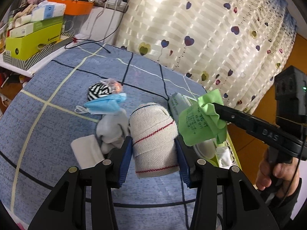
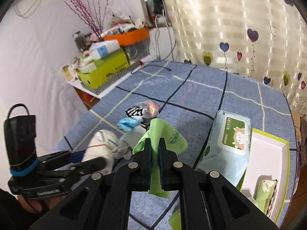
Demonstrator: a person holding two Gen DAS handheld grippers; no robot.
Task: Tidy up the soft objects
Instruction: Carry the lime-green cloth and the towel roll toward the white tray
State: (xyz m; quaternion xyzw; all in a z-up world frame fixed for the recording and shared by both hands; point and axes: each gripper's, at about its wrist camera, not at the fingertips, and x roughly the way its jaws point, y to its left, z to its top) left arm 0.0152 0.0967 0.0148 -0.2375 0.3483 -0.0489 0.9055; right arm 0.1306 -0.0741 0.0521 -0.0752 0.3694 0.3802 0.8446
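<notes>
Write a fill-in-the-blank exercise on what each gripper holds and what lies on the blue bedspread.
1. The right gripper is shut on a cloth of ____ colour.
2. The left gripper clasps a rolled ____ with red stitch lines.
3. The face mask next to the striped sock is ____ in colour.
4. The pack of wet wipes lies beside an open ____ with a green rim.

Missing words: green; bandage; blue; box

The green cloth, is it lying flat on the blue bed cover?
No, the green cloth is pinched between the shut jaws of the right gripper, held up above the cover.
</notes>
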